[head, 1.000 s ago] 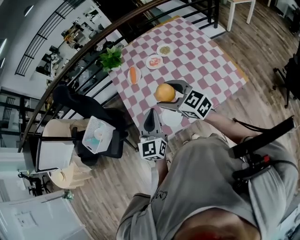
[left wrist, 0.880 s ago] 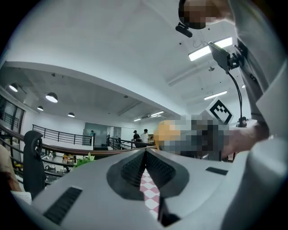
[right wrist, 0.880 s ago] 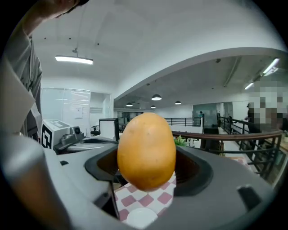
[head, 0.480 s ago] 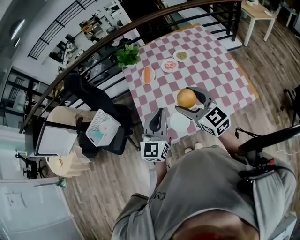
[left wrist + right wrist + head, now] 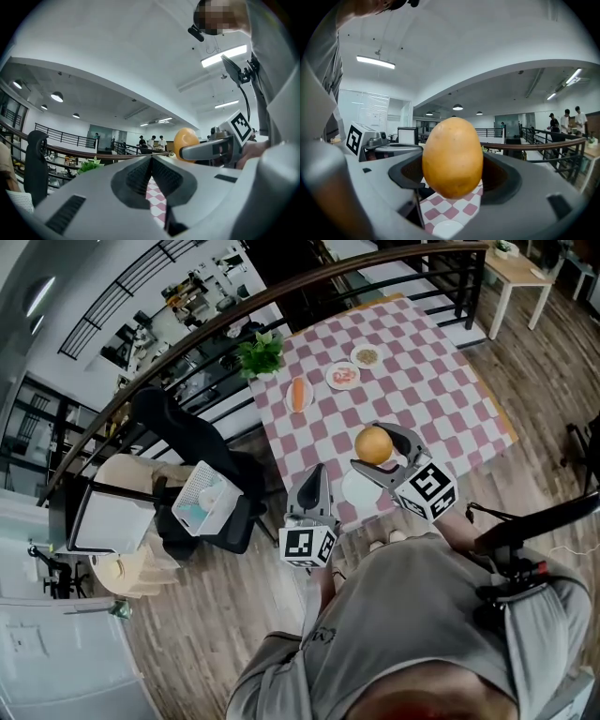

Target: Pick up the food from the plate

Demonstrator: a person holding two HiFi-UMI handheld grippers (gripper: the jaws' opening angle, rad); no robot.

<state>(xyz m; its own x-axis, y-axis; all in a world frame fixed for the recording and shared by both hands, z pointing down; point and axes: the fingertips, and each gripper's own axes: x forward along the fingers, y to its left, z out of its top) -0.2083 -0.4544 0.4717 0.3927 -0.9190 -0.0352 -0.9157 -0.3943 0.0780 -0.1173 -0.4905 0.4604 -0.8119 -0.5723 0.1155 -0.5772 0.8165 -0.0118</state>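
My right gripper is shut on a round orange-yellow piece of food, held up in the air above the near edge of the checkered table. In the right gripper view the food fills the gap between the jaws of the right gripper. A bare white plate lies below it. That white plate sits at the table's near edge. My left gripper hovers just left of it, jaws pressed together on nothing. In the left gripper view the left gripper points past the food.
Farther up the table are a plate with a carrot, a plate with red food and a small plate with greenish food. A potted plant stands at the far left corner. A black chair and a railing lie left of the table.
The head view has swung, so the table sits higher and more to the right. The right gripper keeps the food and has shifted slightly right; the left gripper has barely moved.
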